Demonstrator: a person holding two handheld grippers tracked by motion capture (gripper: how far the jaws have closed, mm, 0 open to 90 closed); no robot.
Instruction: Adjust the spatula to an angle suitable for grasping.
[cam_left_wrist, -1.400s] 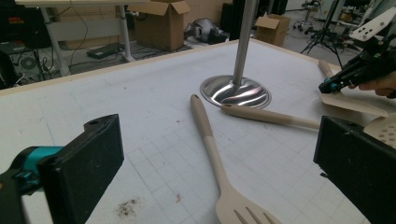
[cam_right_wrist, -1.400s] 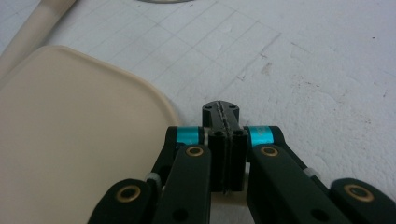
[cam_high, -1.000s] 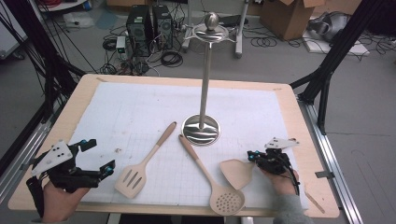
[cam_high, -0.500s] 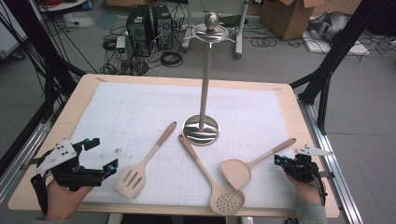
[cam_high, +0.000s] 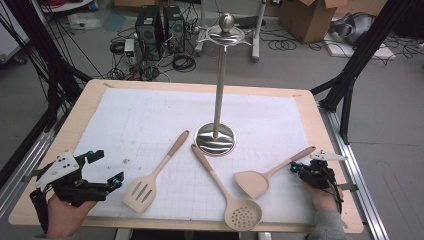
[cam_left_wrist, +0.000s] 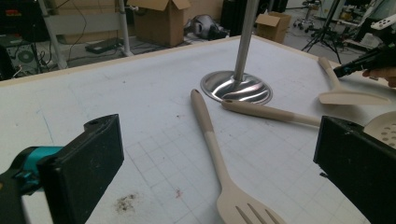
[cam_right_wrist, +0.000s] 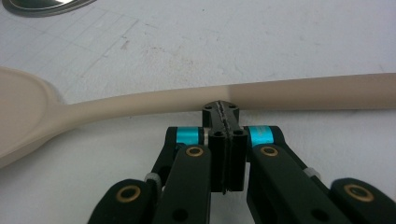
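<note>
- High view: right gripper (cam_high: 300, 168) beside solid spatula (cam_high: 267, 176) handle, near bench (cam_high: 320, 120) right edge; probably lining up a pick.
- Left gripper view: left gripper (cam_left_wrist: 219, 172) jaws released, facing slotted spatula (cam_left_wrist: 219, 158).
- Right gripper view: jaws clenched empty, tips against the handle.

Beige solid spatula (cam_high: 260, 179) flat on white mat, handle toward table's right edge.
</note>
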